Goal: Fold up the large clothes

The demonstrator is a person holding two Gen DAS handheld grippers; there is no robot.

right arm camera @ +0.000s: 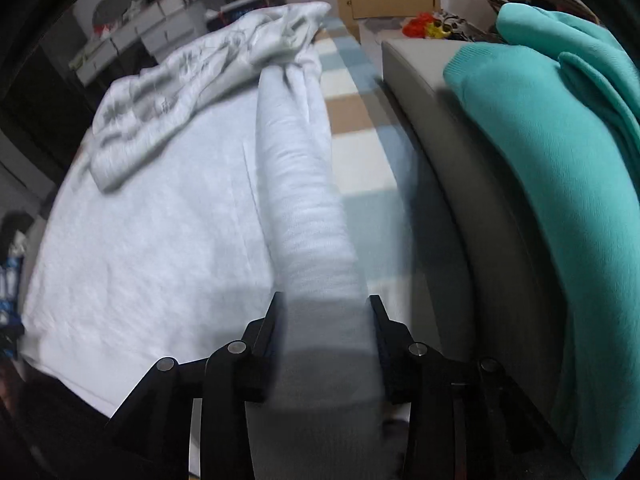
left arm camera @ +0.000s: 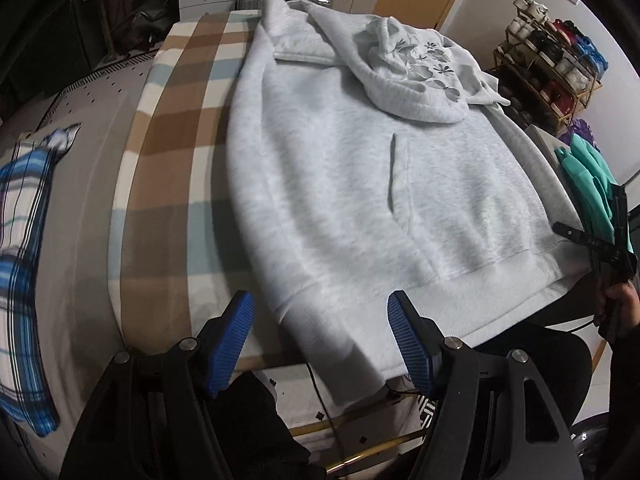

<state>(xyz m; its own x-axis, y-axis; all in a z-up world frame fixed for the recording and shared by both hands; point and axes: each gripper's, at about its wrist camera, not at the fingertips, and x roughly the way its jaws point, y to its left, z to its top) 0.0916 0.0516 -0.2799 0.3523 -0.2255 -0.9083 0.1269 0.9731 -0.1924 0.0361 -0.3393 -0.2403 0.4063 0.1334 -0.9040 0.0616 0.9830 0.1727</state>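
The pale grey fleece hoodie [left arm camera: 360,184] lies flat on a brown, cream and blue checked blanket [left arm camera: 180,152], its ribbed hem just ahead of the left gripper [left arm camera: 320,344], whose ridged blue pads [left arm camera: 230,344] stand wide apart over it. The right gripper [right arm camera: 326,320] clamps the hoodie's ribbed sleeve cuff [right arm camera: 320,312], with folded teal knitwear [right arm camera: 560,184] on a grey cushion [right arm camera: 448,208] to its right. No writing is legible.

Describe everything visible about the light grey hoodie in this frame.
The light grey hoodie is fleecy, with a kangaroo pocket, ribbed hem and a flower-printed hood flopped over its chest. It lies spread flat on a striped blanket, hem toward the camera and overhanging the edge. One sleeve stretches from the body into the right gripper, clamped on its cuff. The left gripper hovers open above the hem.
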